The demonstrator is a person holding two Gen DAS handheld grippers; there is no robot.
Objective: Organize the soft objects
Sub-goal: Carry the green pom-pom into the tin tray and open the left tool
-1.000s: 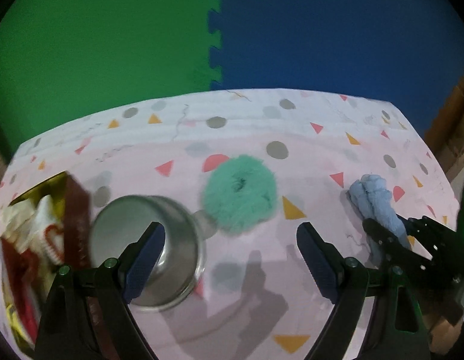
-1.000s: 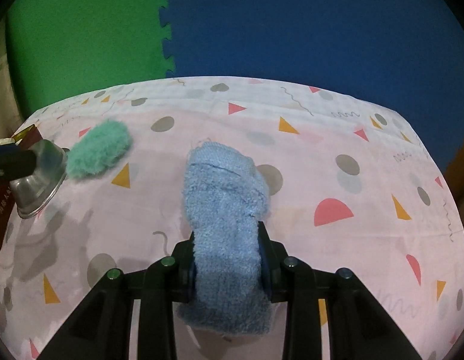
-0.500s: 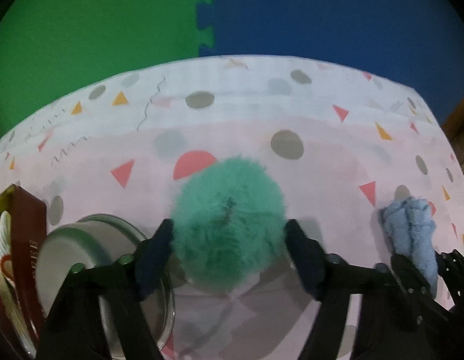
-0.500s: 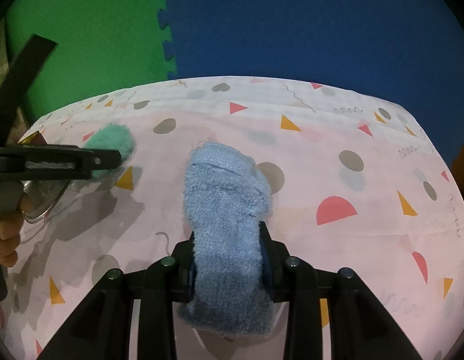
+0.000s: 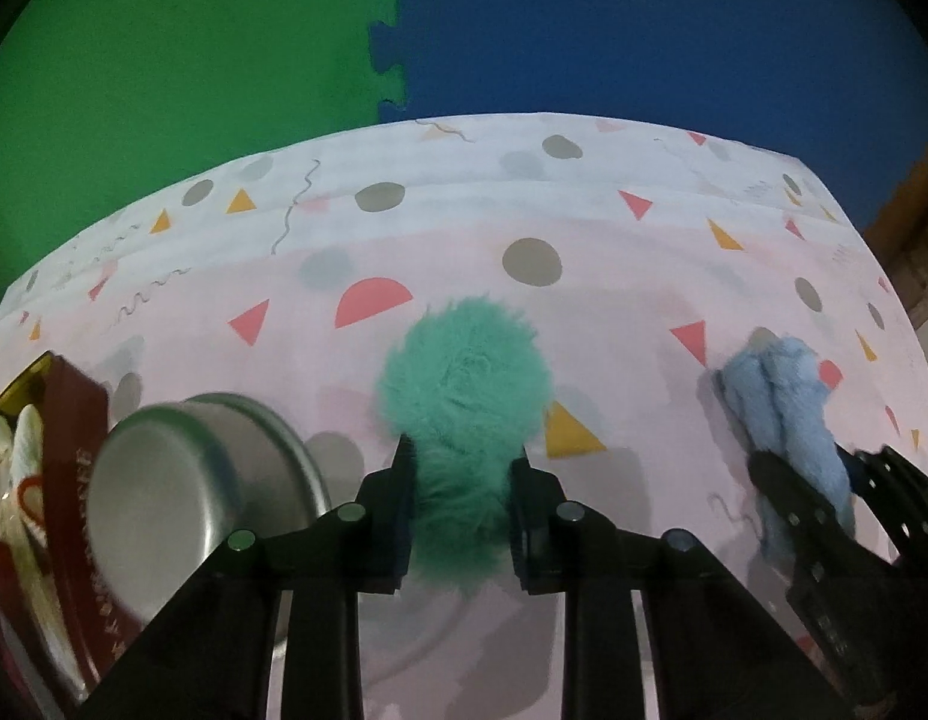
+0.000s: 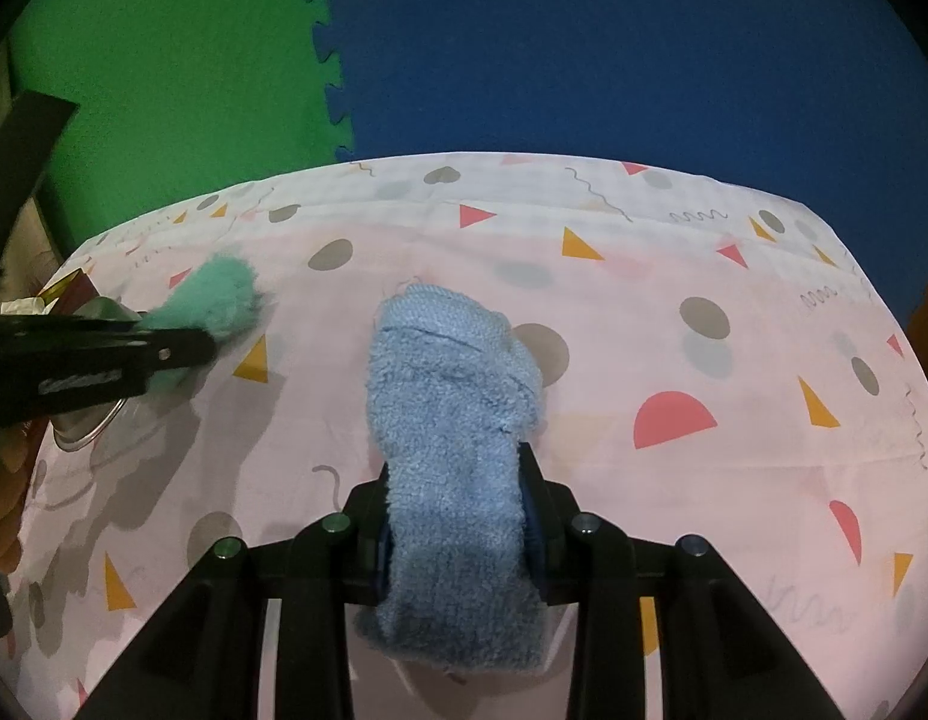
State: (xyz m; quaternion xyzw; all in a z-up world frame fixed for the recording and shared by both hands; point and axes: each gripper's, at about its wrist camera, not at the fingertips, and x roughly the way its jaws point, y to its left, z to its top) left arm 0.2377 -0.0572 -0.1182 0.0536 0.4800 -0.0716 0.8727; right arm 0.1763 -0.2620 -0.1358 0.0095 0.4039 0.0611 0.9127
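Left tongs (image 5: 462,501) clamped narrow on green pompom (image 5: 464,384), right tongs (image 6: 455,519) pinching blue sock (image 6: 452,420) above table (image 6: 674,312).

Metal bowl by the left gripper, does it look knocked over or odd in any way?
Yes. The metal bowl is tipped, its base facing the camera, leaning by the red box. It sits beside the left gripper, which is clamped on the green pom-pom.

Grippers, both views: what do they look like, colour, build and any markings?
Both are matte black plastic. The left gripper and right gripper each have two angular linkage bars per side, round silver pivot bolts and dark blue pads on the jaws. The right wrist view shows small pale lettering, unreadable, on the left gripper's side. No cables visible.
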